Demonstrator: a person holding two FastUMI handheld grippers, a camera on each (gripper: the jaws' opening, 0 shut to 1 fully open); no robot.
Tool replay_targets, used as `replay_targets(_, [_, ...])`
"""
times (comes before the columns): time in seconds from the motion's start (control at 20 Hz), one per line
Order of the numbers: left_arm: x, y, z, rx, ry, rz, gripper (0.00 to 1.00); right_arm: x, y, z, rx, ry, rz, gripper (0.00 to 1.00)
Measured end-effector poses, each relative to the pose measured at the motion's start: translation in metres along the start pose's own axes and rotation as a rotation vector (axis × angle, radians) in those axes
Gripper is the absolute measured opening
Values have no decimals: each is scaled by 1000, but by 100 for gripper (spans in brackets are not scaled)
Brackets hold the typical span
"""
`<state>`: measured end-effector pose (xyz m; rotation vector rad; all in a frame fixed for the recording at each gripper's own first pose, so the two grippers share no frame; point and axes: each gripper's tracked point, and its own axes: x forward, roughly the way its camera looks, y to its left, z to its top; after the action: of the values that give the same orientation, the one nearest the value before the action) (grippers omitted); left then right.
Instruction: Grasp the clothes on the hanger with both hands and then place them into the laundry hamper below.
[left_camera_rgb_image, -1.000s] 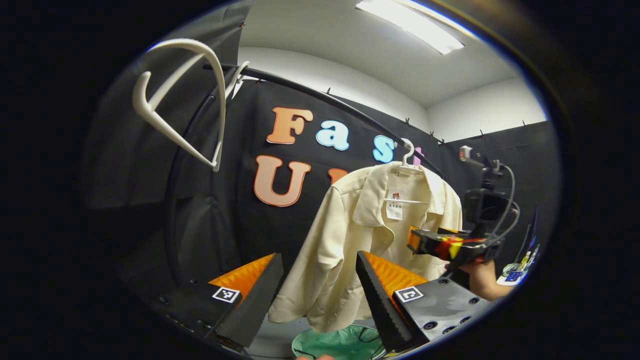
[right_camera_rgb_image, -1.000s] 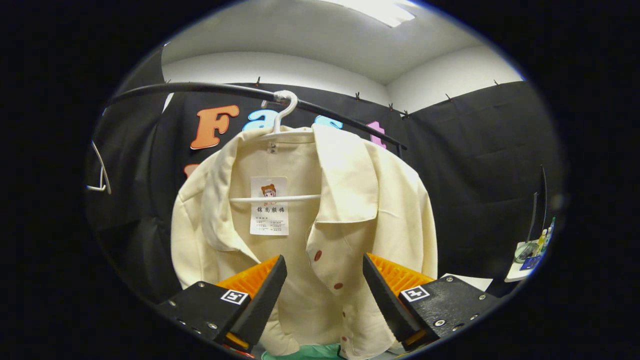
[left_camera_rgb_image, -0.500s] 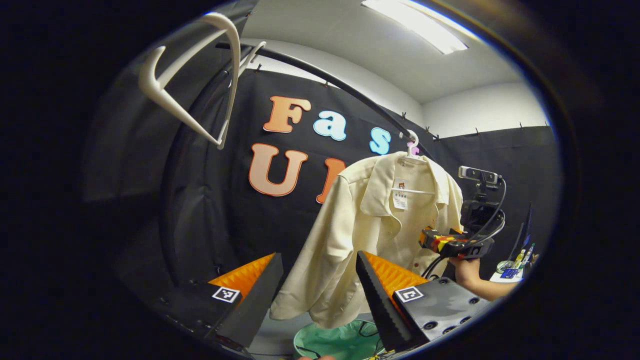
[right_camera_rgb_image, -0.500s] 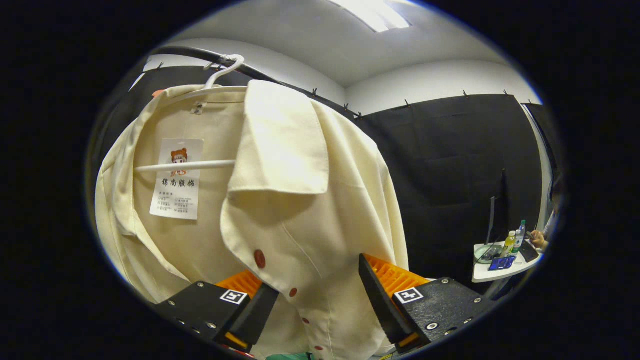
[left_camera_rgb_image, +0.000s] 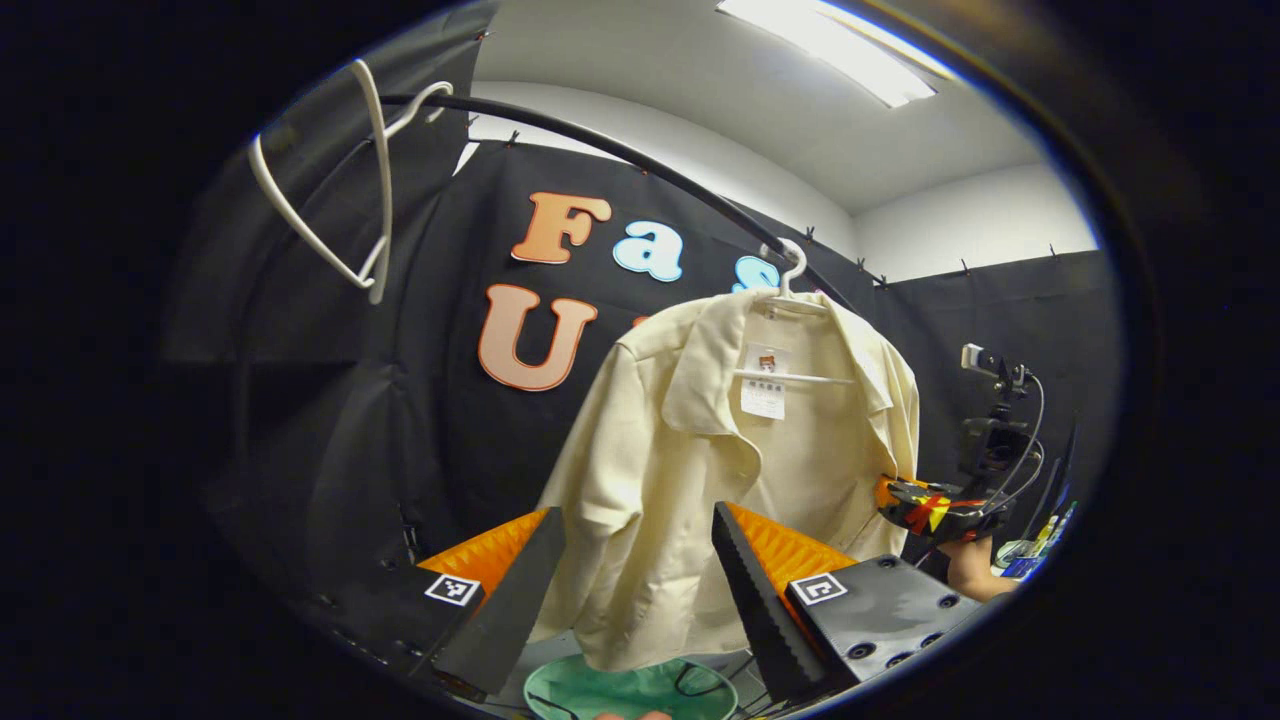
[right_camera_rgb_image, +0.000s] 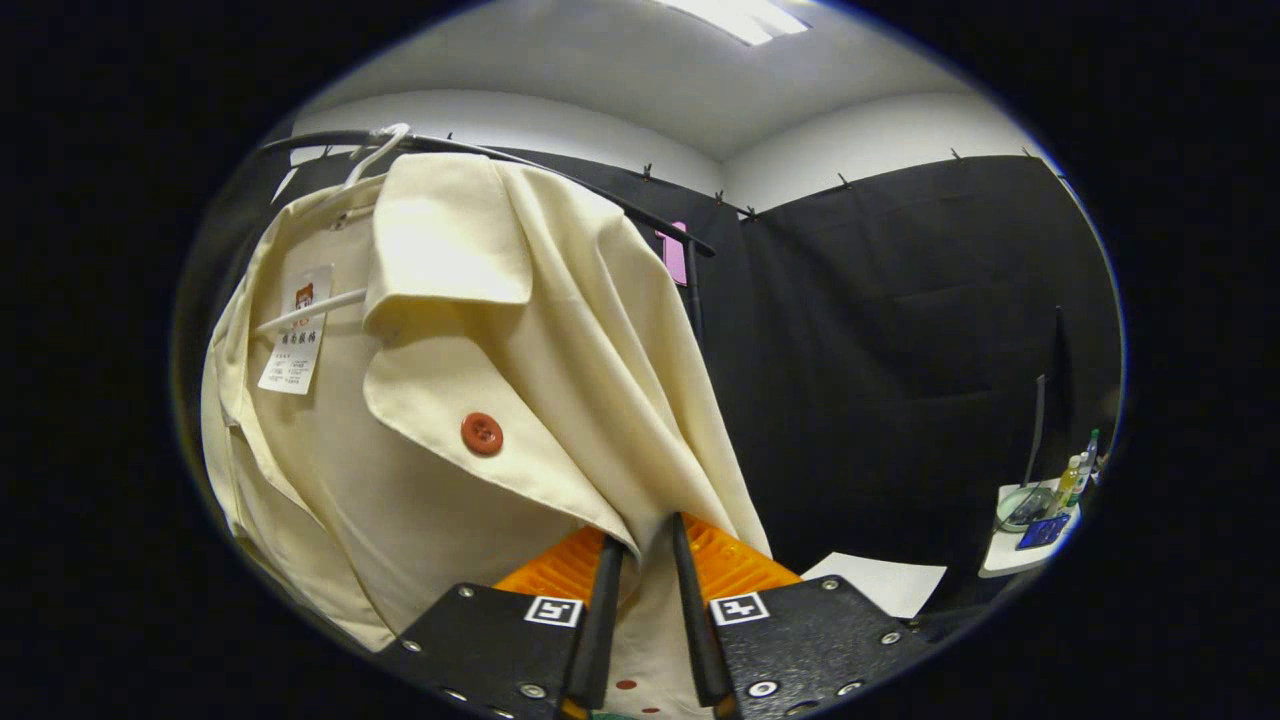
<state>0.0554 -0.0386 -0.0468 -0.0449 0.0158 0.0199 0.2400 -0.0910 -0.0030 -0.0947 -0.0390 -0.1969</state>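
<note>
The right claw (right_camera_rgb_image: 640, 590) is clenched on the front edge of the cream shirt (right_camera_rgb_image: 450, 400) hanging on its hanger (left_camera_rgb_image: 790, 290). The left claw (left_camera_rgb_image: 640, 570) is spread wide, above the green hamper (left_camera_rgb_image: 630, 692).

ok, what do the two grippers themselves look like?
Left gripper: two wedge-shaped fingers with ridged inner pads, on black blocks with screws and a square black-and-white marker each. Right gripper: same build. The left gripper view shows red and yellow markings on its body, a black camera on top and looping dark cables. No sleeve at the hand holding it.
</note>
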Motion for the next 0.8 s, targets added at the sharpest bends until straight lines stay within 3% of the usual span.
replay_targets(0.05, [12, -11, -6, 15, 1, -11, 97, -5, -2, 2, 13, 3, 41, 14])
replay_targets(0.15, [41, -38, -12, 47, -7, -52, 97, -18, -3, 4, 31, 14, 116, 3])
replay_targets(0.3, [91, -70, -27, 97, -11, -86, 97, -42, -10, 10, 54, 17, 162, 0])
replay_targets(0.5, [143, -98, -46, 136, -79, -104, 97, -60, -14, 14, 52, 11, 167, 0])
replay_targets(0.55, [151, -94, -49, 166, -100, -68, 100, -63, -13, 16, 43, 11, 165, 0])
replay_targets(0.8, [175, -55, -53, 306, -154, 162, 96, -65, -10, 20, 36, 20, 146, 0])
